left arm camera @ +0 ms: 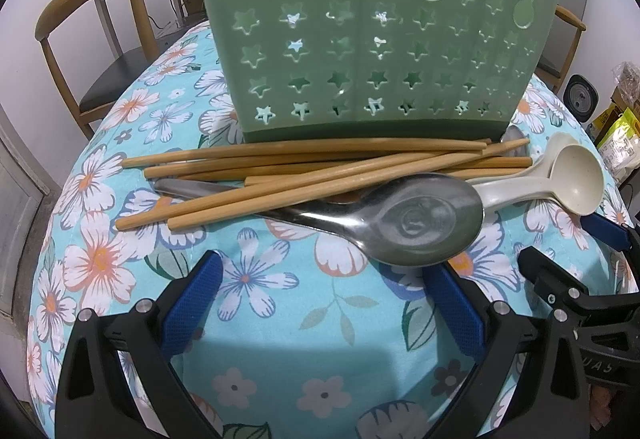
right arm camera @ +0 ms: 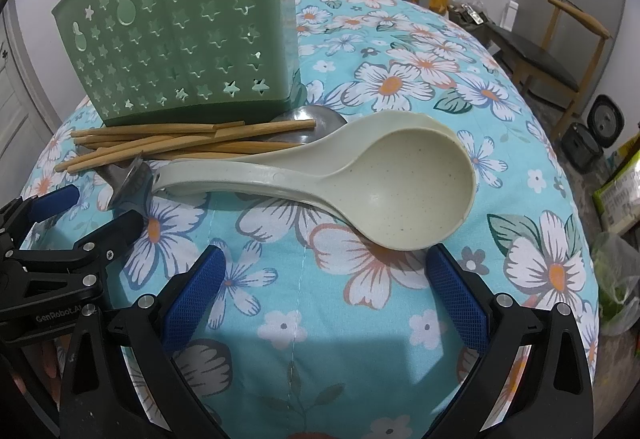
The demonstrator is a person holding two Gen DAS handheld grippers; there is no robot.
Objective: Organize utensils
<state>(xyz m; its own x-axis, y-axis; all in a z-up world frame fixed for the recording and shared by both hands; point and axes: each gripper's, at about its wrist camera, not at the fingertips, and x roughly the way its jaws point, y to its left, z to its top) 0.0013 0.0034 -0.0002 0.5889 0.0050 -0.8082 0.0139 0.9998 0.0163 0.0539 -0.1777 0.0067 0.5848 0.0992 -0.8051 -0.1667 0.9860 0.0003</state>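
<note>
Utensils: chopsticks [left arm camera: 304,175], steel spoon [left arm camera: 400,223], cream ladles [right arm camera: 360,175] piled ahead of both grippers, before green caddy [left arm camera: 360,31].
Left hand-held gripper [left arm camera: 324,303]: wide open, empty.
Right hand-held gripper [right arm camera: 324,299]: wide open, empty, ladle bowl just ahead.

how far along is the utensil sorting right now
Nothing looks done yet: the chopsticks, metal spoon and cream ladles all lie on the tablecloth before the green holder. Left gripper and right gripper are open and empty. Everything remains.
</note>
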